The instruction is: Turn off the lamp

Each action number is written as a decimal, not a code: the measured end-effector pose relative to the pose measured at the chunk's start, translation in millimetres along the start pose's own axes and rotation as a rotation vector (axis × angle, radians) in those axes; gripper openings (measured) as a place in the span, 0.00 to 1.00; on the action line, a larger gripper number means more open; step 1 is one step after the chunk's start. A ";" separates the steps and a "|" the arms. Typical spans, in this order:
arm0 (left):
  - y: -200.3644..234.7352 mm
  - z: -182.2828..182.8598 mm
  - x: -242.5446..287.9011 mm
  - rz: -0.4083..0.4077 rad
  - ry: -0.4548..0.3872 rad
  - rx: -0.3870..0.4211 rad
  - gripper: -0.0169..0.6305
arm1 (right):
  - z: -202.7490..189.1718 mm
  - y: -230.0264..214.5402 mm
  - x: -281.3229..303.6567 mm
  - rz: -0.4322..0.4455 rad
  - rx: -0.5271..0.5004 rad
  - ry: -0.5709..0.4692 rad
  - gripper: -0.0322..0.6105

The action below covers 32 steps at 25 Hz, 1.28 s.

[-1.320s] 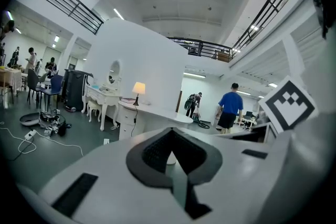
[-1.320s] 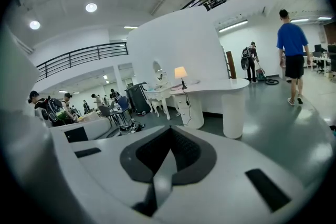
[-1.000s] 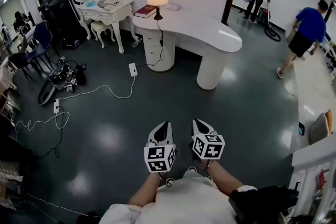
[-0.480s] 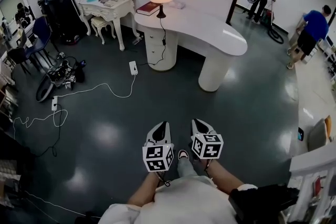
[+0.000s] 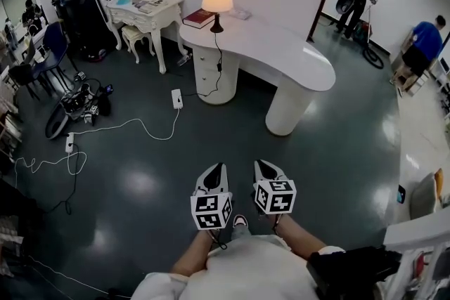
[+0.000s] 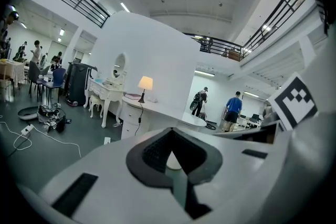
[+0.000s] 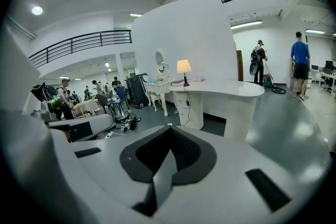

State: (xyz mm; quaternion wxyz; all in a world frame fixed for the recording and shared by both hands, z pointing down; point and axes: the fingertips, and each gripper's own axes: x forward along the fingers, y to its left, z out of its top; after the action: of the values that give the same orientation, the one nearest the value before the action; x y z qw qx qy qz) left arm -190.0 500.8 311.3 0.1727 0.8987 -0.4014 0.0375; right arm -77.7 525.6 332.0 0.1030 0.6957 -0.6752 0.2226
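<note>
- While both tools hang well short of the target, the lamp (image 5: 216, 0) stands lit at the far left end of the curved white table (image 5: 295, 63). It is just beside a red book (image 5: 199, 17) and well apart from the person.
- Left hand-held gripper (image 5: 220, 169): jaws pressed together, nothing between them, held low before the body over the dark floor (image 5: 140, 186).
- Right hand-held gripper (image 5: 262, 166): jaws likewise together and empty, just beside the left one.
- Cord (image 5: 218, 56): black, running from the lamp base down the table front to a white power strip (image 5: 177, 98) on the floor.
- Handling, as judged: a small lamp, probably light and top-heavy. The shade looks soft and easily dented, the slim dark stem and base stiff. A careless push could tip it.
- Hold point, as judged: not the shade. The switch is too small to make out, though a dark lump on the cord may be one. A press with the closed jaw tips suits it best, with the base steadied if needed.
</note>
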 end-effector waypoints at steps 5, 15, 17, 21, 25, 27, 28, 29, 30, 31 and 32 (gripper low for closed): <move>-0.9 4.4 37.4 0.008 0.000 -0.002 0.04 | 15.6 -24.2 25.7 0.004 -0.003 0.000 0.05; -3.1 14.5 99.0 0.030 0.009 0.010 0.04 | 44.2 -67.1 67.1 0.015 0.004 0.000 0.05; -3.1 19.0 111.5 0.033 0.007 0.014 0.04 | 51.5 -75.5 75.6 0.016 0.005 -0.003 0.05; -3.5 25.8 136.4 0.041 0.006 0.022 0.04 | 64.7 -93.8 92.6 0.019 0.009 -0.009 0.05; -4.8 27.3 156.4 0.053 0.011 0.017 0.04 | 72.5 -108.6 104.4 0.028 0.005 -0.007 0.05; -6.8 27.4 165.2 0.056 0.013 0.018 0.04 | 74.9 -117.3 109.2 0.027 0.004 -0.004 0.05; -7.6 27.2 169.4 0.057 0.015 0.018 0.04 | 75.7 -121.6 111.6 0.026 0.006 -0.002 0.05; -8.4 26.6 173.6 0.058 0.019 0.019 0.04 | 76.1 -125.7 113.8 0.026 0.008 0.001 0.05; -9.1 25.5 177.7 0.060 0.023 0.019 0.04 | 76.0 -129.5 115.5 0.026 0.011 0.005 0.05; -10.0 24.3 181.4 0.062 0.029 0.018 0.04 | 75.6 -133.2 116.6 0.027 0.013 0.008 0.05; -11.3 23.2 184.9 0.063 0.033 0.017 0.04 | 75.2 -137.0 117.1 0.027 0.014 0.011 0.05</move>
State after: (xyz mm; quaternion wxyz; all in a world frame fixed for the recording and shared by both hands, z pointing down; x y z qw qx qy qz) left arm -58.6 368.9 324.5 0.1702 0.8863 -0.4263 0.0614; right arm 68.9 396.8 340.0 0.0988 0.6859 -0.6823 0.2328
